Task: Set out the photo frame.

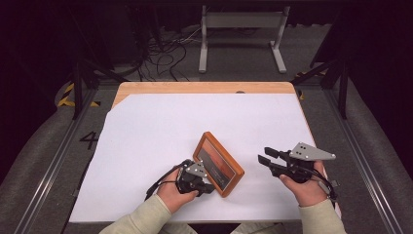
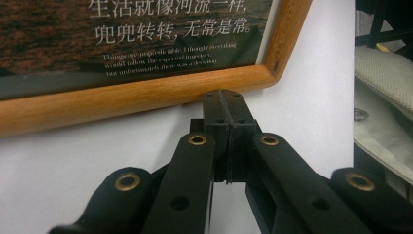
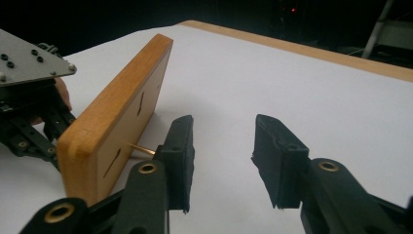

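High view shows the wooden picture frame (image 1: 218,163) standing tilted at lower centre on the white table (image 1: 160,131), stiff, glazed and probably fragile, best gripped by its rim, with the left gripper (image 1: 207,187) closed empty against it and the right gripper (image 1: 263,157) open nearby.

Even overhead light falls on the white table cover (image 1: 160,146), bright against a dark, dim room behind. Shadows are soft and short. The high view is slightly soft and grainy. In the left gripper view the picture frame (image 2: 146,92) is sharp while the near black jaws blur at the bottom edge
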### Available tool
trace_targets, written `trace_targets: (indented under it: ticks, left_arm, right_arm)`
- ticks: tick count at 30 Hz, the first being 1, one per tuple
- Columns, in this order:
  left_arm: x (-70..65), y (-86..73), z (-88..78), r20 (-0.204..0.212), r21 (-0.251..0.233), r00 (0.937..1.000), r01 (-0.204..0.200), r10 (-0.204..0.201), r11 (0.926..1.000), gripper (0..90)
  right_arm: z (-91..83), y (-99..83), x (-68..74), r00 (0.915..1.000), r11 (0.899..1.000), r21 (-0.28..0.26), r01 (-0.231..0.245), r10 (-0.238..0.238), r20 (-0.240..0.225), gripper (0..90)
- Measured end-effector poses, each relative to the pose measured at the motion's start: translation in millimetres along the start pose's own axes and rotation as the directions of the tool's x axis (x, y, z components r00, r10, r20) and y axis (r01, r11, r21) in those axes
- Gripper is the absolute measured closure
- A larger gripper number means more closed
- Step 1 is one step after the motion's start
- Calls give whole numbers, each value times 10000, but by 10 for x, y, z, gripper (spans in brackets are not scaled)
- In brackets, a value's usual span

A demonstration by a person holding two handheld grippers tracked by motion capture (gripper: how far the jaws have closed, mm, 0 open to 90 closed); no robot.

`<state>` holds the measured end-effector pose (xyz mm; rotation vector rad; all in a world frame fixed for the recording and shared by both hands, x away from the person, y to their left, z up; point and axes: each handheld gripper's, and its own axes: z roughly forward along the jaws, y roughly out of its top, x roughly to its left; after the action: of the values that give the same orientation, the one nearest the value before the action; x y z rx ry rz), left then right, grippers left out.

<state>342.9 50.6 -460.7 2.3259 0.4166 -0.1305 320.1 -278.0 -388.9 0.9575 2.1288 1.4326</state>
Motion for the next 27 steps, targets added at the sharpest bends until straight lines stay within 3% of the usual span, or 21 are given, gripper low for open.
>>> trace_targets:
  ticks: [4,5,8,11,17,22,27]
  left_arm:
    - [0,-9,-59,277,-275,9995,167,-159,9995,900]
    - [-2,-15,-90,272,-331,9995,169,-160,9993,900]
    - [7,-59,-193,136,-560,9996,259,-252,9981,893]
    - [53,-114,-298,-177,-911,9980,585,-603,9941,811]
    - [129,-201,-447,-505,-1409,9910,1161,-1243,9832,698]
    - [173,-294,-562,-883,-1902,9798,1604,-1796,9685,581]
    - [203,-341,-628,-1053,-2068,9757,1675,-1921,9639,539]
  right_arm:
    - [-21,75,15,9973,9967,407,-707,714,-171,611]
    - [-21,75,15,9973,9967,407,-707,714,-171,611]
    - [-28,137,47,9960,9959,428,-802,818,-362,615]
    - [8,203,87,9933,9935,556,-994,1024,-534,604]
    - [138,416,166,9875,9868,937,-1324,1395,-731,518]
    - [261,590,229,9848,9806,1477,-1289,1441,-972,473]
    - [358,720,249,9829,9727,1942,-1270,1498,-1075,470]
